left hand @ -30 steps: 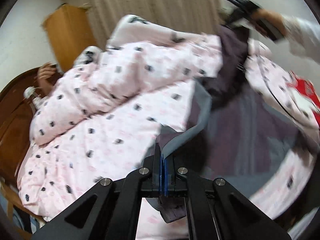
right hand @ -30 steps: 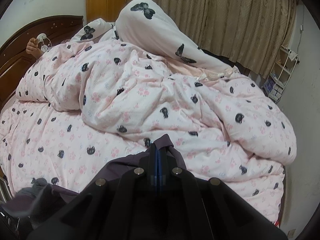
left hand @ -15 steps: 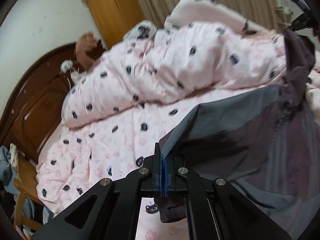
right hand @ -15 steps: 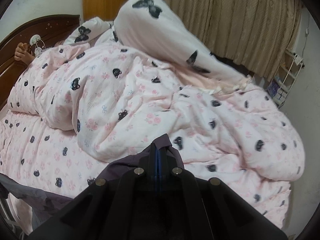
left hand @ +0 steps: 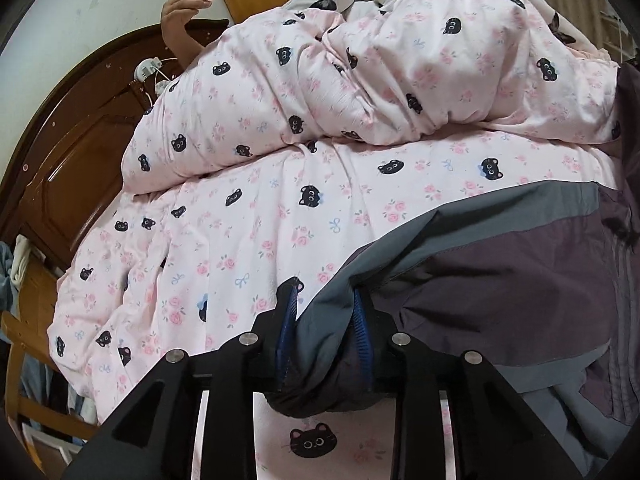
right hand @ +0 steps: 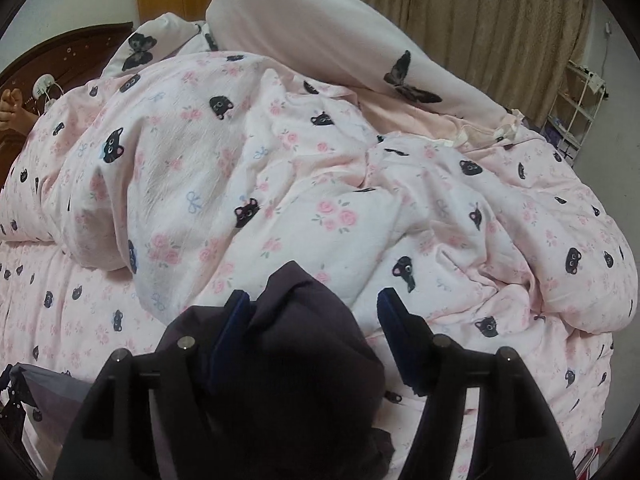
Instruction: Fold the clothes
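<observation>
Garment [left hand: 500,280], grey and dark purple, lies on the near right of the pink sheet [left hand: 260,240], before the heaped quilt [left hand: 360,80]. Left gripper [left hand: 326,300] has just been opening, its corner loose between parted fingers. Right gripper [right hand: 312,304] has also just opened wide, dark cloth bunched between them, resting against its left finger.

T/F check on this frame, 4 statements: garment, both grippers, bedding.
1. The left gripper has grey and purple garment fabric between its parted fingers. True.
2. The right gripper is clamped shut on the cloth. False: its jaws stand wide apart and have just been opening, with cloth bunched by one finger.
3. The quilt is plain blue. False: pink, with black cat faces.
4. The garment lies on the bed sheet. True.
</observation>
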`<state>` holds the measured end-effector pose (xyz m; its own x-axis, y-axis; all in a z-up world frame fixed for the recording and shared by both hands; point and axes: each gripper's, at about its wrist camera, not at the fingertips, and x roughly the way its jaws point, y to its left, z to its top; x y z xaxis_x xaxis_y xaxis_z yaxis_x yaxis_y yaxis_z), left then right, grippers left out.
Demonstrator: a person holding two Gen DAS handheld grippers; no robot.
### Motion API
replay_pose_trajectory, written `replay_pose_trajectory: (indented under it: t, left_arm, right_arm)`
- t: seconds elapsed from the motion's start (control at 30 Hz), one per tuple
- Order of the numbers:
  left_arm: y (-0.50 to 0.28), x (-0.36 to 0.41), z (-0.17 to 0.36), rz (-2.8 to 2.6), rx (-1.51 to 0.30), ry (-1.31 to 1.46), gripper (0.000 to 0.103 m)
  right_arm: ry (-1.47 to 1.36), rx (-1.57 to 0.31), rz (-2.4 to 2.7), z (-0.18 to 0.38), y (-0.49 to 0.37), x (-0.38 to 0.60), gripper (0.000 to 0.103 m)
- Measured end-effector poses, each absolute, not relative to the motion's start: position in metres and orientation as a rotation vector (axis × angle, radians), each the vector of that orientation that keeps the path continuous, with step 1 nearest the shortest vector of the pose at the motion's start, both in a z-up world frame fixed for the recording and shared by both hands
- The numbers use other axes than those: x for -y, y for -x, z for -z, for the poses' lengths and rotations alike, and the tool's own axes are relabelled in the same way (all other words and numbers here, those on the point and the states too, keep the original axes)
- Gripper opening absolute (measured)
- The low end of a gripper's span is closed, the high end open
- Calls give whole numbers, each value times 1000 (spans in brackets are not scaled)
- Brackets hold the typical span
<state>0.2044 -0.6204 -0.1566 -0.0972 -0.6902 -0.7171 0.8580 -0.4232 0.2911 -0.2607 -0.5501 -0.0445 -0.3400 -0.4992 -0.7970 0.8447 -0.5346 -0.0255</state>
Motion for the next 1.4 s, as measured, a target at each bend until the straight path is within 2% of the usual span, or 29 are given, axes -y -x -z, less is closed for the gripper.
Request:
replay_pose_trajectory:
  t: [0.13,0.27,0.43,0.57,0.67,0.87,1.0,1.13,1.4]
  left_arm:
    - [-219,618,146,1766,-327,-915,33]
    - [-241,615,126,1783,-442,-792,34]
    - [-249,591,106,1836,-399,-796,36]
    - [-238,538,119,1931,-347,-896,48]
    - [-233,498,146,1990,-358,-1003,48]
    - [-234,413,181,2079,-186,-1161,48]
    - [-235,381,192,2151,-210,-1213,48]
    - [-234,365,202,2178,-226,-1204,48]
    - [-232,355,205,2183,-265,-1159,48]
  right_arm:
    - [-950,-565,1994,38,268,536,68]
    - [-919,-493,2040,20,276,515,68]
    - [-910,-410,2020,-7,279,485,71]
    - [-878,-373,1937,-10,245,440,71]
    - [-887,-356,1856,10,204,389,71]
    - [-911,-415,1728,79,104,282,71]
    - [-993,-456,1671,131,50,229,71]
    - [-1118,-377,1603,166,27,201,71]
    - [-1293,-72,1532,204,44,208,71]
